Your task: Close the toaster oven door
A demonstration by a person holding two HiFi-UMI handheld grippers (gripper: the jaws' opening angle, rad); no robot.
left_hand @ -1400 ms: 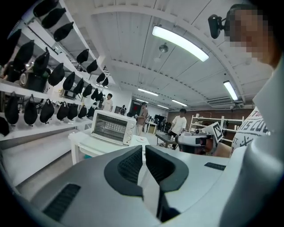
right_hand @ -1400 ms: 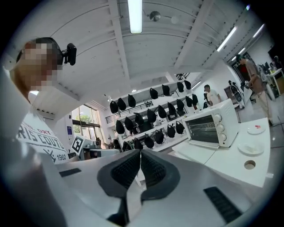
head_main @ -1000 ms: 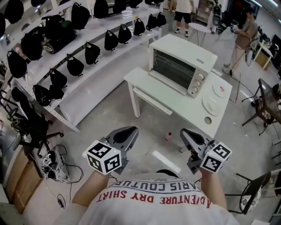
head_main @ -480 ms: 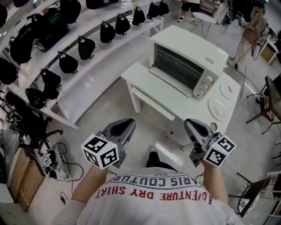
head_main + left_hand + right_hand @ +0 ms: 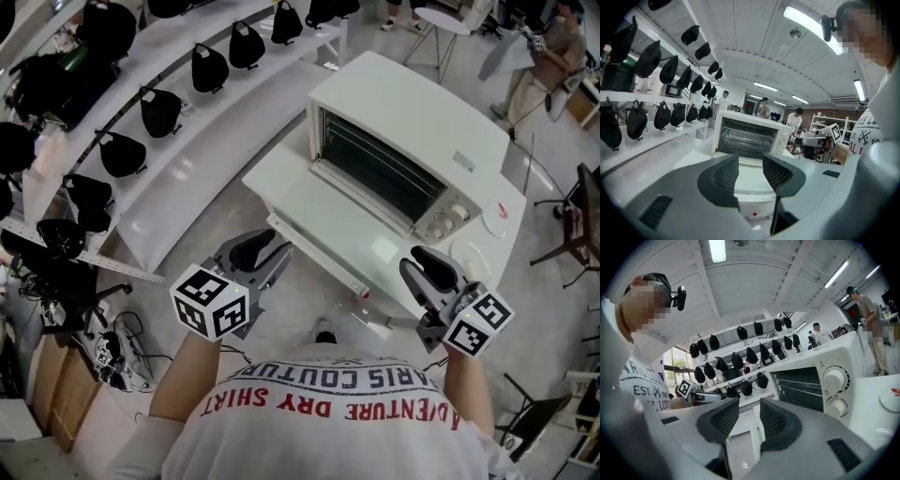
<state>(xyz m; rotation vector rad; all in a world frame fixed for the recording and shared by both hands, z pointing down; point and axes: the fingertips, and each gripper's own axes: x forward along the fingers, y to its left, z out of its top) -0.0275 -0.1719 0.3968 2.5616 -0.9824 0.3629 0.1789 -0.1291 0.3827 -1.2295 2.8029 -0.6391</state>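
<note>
A white toaster oven (image 5: 403, 131) stands on a white table (image 5: 281, 173). Its glass door (image 5: 347, 214) hangs open, folded down flat in front of the dark cavity. My left gripper (image 5: 269, 251) hovers short of the table's near left edge, and its jaws are opening with nothing between them. My right gripper (image 5: 428, 260) is held near the oven's knobs (image 5: 448, 217), and its jaws are also opening and empty. In the left gripper view the left gripper (image 5: 750, 163) points at the open oven (image 5: 750, 135). In the right gripper view the right gripper (image 5: 749, 416) shows the oven (image 5: 815, 383) at right.
Long white shelves with several black bags (image 5: 141, 117) run along the left. Plates (image 5: 497, 218) lie on the table's right end. A small red-capped bottle (image 5: 364, 294) stands on the floor under the table. A chair (image 5: 574, 234) is at right, cables (image 5: 108, 361) at lower left, and people (image 5: 548, 52) stand beyond.
The person has stepped toward the table, so the oven looms larger and closer. Both grippers have come up to the table's near edge, and their jaws have parted.
</note>
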